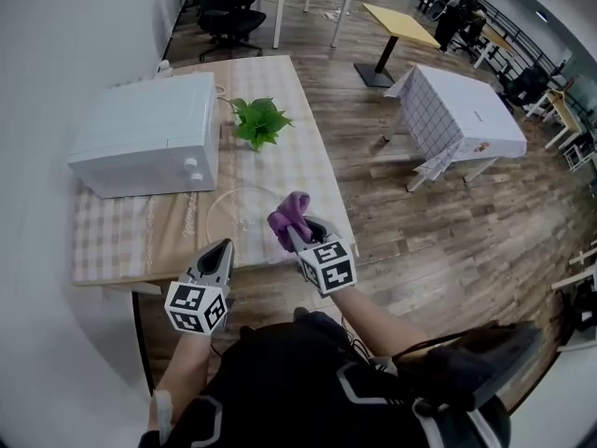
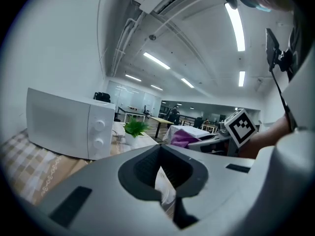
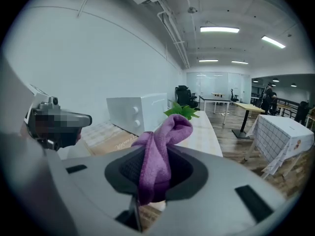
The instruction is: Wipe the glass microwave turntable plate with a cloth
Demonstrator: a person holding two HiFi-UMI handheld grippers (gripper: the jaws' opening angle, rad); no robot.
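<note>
Wiping not yet begun. In front of microwave (image 1: 149, 133), flat on table (image 1: 112, 241): glass plate (image 1: 244, 215). Pinched tight in right gripper (image 1: 293, 233) jaws, above plate's rim: purple cloth (image 1: 291, 211). Left gripper (image 1: 222, 248) jaws closed, empty. Remaining: lower cloth, wipe plate.

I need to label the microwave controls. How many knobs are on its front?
2. Both are on the front of the microwave, at the end nearer the plant: an upper knob and a lower knob just beneath. No others show.
</note>
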